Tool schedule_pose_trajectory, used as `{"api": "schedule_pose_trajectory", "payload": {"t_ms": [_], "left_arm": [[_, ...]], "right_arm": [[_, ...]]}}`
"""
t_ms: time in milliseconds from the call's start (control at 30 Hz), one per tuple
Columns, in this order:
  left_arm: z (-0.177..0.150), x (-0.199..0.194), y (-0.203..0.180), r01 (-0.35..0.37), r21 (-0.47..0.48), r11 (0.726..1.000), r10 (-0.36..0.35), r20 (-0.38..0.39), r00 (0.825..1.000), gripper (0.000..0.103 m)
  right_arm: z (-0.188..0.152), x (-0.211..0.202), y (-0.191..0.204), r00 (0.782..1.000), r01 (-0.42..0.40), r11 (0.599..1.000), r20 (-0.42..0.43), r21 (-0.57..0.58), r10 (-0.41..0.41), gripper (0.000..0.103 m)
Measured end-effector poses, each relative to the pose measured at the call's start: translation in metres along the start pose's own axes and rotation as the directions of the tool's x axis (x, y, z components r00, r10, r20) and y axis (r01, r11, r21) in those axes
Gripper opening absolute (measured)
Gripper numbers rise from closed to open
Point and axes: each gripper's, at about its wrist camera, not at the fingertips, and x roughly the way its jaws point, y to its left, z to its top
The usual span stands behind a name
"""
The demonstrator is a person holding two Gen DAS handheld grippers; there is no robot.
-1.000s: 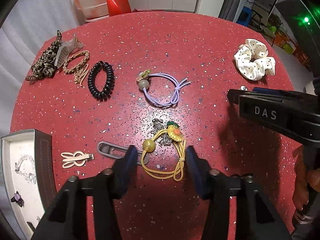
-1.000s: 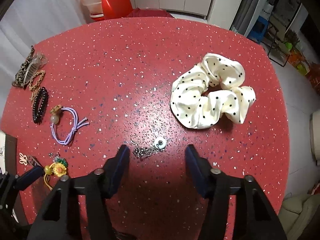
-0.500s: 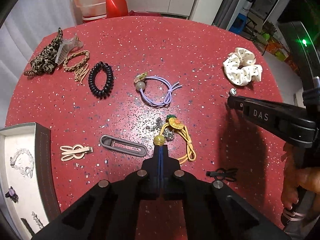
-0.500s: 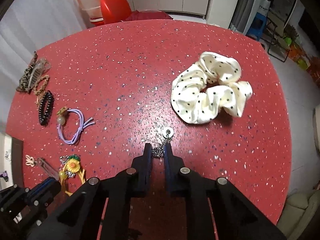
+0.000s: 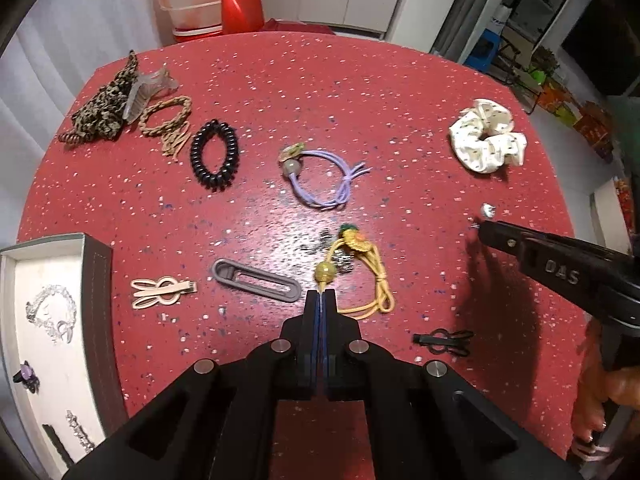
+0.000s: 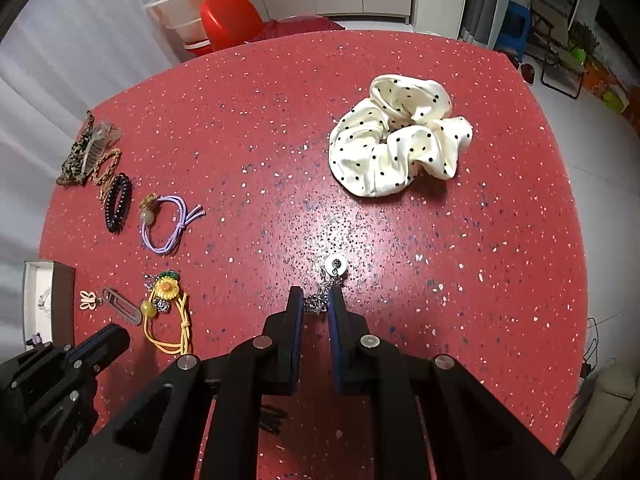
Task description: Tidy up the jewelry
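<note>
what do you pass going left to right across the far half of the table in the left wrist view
leopard scrunchie → braided tan hair tie → black spiral hair tie → purple hair tie → white dotted scrunchie

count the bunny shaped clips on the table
2. A cream bunny clip lies between the jewelry box and the gray clip. A black bunny clip lies right of the left gripper. Grippers may hide others.

Scrunchie [image 6: 398,146] far right on table [image 6: 280,120], tray [image 5: 60,320] at left edge
</note>
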Motion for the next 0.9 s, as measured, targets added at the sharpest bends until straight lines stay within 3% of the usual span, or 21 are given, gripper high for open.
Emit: {"api": "schedule_pose_trajectory", "payload": {"t_ms": [833, 867, 900], "left_arm": [[0.044, 0.016, 0.005, 0.000, -0.058, 0.998, -0.001, -0.013, 1.000, 0.003], [0.046, 0.016, 0.004, 0.001, -0.057, 0.998, -0.002, -0.014, 1.000, 0.037], [0.048, 0.017, 0.005, 0.001, -0.064, 0.998, -0.002, -0.020, 1.000, 0.103]], "right_arm": [[-0.009, -0.002, -0.021, 0.999, -0.047, 0.998, -0.016, 0.032, 0.048, 0.013], [-0.009, -0.002, -0.021, 0.999, -0.049, 0.998, -0.017, 0.033, 0.049, 0.013], [-0.010, -0.002, -0.021, 0.999, -0.051, 0.998, -0.017, 0.034, 0.052, 0.013]]}}
